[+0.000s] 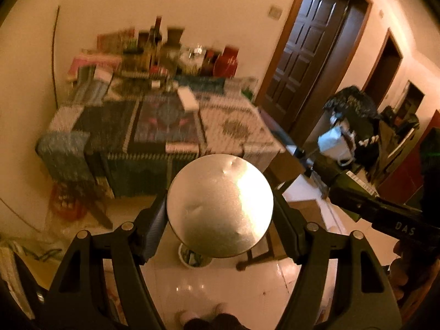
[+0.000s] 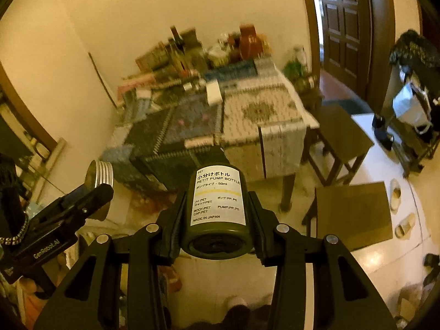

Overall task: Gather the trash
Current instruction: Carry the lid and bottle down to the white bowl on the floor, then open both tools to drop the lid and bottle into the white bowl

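Right gripper pinching my bottle, long axis pointing away, base toward camera; left gripper clamps tin, flat face toward camera.

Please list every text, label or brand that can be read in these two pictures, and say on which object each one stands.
"PET / 小分けボトル / PETIT PUMP BOTTLE / 50ml / BODY:PET CAP:PET / PUMP:PP,PE / MADE IN JAPAN": white label on the green bottle in the right gripper.
"GenRobot.AI": body of the left gripper, which holds the metal lid.
"DAS": right gripper body, left wrist view.
Table items: too blurred.
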The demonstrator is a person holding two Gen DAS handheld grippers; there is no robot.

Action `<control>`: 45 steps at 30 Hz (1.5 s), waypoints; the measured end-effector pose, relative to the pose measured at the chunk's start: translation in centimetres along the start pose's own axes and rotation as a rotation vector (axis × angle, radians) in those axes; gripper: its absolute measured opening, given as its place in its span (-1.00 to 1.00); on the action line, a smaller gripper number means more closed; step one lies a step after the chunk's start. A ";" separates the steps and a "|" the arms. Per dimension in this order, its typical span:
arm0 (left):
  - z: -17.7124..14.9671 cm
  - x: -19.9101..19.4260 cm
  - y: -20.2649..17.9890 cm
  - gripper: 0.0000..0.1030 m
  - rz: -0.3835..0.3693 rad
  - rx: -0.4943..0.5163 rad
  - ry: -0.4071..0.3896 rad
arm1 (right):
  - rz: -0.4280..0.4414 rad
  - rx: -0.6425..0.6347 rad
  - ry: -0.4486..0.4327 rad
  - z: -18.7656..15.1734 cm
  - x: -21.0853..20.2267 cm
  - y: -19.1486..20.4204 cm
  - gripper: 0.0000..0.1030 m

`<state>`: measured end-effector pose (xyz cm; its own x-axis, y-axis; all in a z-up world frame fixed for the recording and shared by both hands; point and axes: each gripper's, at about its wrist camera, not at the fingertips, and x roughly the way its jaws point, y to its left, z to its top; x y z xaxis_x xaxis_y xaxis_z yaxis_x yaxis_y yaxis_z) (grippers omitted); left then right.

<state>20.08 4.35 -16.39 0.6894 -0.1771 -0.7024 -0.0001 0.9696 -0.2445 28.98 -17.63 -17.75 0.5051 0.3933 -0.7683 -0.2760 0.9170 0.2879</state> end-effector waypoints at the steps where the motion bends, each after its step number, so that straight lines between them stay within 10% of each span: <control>1: -0.4 1.2 0.4 0.38 0.008 -0.006 0.017 | -0.002 0.005 0.022 -0.3 1.2 -0.5 -0.25; 14: -9.9 18.5 5.2 0.38 0.091 -0.097 0.246 | -0.052 -0.025 0.304 -7.0 21.1 -7.1 -0.25; 22: -15.4 27.2 8.6 0.38 0.125 -0.161 0.337 | 0.040 -0.090 0.327 -9.3 30.6 -7.9 -0.25; 24: -16.3 28.9 9.3 0.38 0.129 -0.175 0.349 | 0.034 -0.100 0.338 -9.6 32.2 -8.2 0.01; 45: -21.6 44.4 7.4 0.46 0.022 -0.144 0.580 | -0.089 -0.002 0.371 -10.8 34.6 -14.7 0.21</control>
<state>35.02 -0.02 -63.84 0.1797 -0.2598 -0.9488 -0.1363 0.9486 -0.2855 41.64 -18.22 -54.75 0.1972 0.2608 -0.9450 -0.2463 0.9462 0.2097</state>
